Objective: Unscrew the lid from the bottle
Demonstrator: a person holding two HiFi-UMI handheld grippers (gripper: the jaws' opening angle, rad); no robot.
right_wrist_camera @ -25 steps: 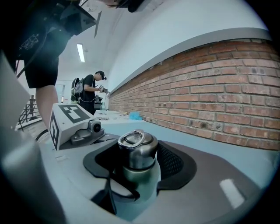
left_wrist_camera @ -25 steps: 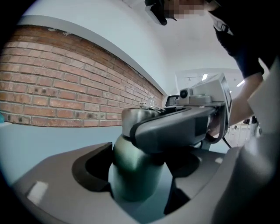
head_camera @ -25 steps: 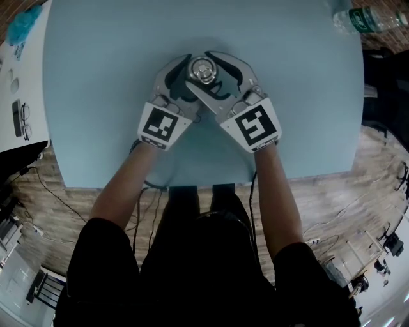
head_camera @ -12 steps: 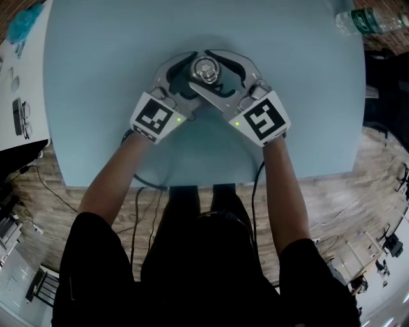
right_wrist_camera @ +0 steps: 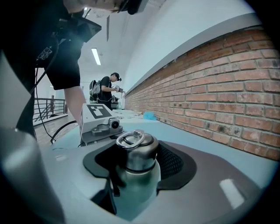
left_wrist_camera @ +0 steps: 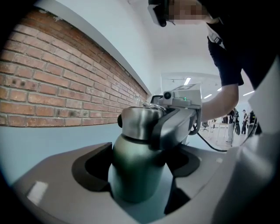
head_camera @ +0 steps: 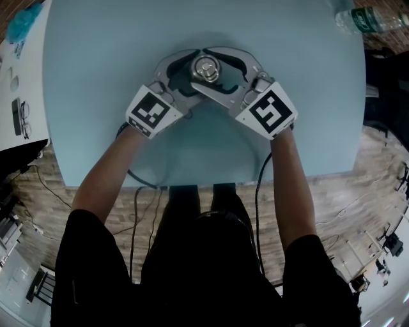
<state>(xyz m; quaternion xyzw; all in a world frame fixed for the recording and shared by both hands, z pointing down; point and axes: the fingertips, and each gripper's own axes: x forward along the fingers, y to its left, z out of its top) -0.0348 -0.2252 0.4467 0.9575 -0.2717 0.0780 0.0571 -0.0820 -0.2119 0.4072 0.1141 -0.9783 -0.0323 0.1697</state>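
A dark green metal bottle (head_camera: 192, 80) stands upright near the middle of the light blue table (head_camera: 96, 96). Its steel lid (head_camera: 205, 69) carries a ring on top. My left gripper (head_camera: 190, 75) reaches in from the left, shut on the bottle's body (left_wrist_camera: 131, 170). From the right comes my right gripper (head_camera: 206, 69), shut on the lid (right_wrist_camera: 136, 153), with the ring (right_wrist_camera: 130, 139) showing above its dark pads. In the left gripper view the right gripper's jaw wraps the lid (left_wrist_camera: 136, 122). The left gripper's marker cube (right_wrist_camera: 97, 114) shows in the right gripper view behind the bottle.
A clear plastic water bottle (head_camera: 367, 19) lies at the table's far right corner. A white side table at the left holds glasses (head_camera: 20, 120). Cables trail from both grippers over the near table edge (head_camera: 192, 185). A brick wall (right_wrist_camera: 227, 87) runs behind the table.
Both marker cubes have swung outward and away from each other, and the hands have spread apart. The jaws stay round the bottle and lid, which have not shifted on the table.
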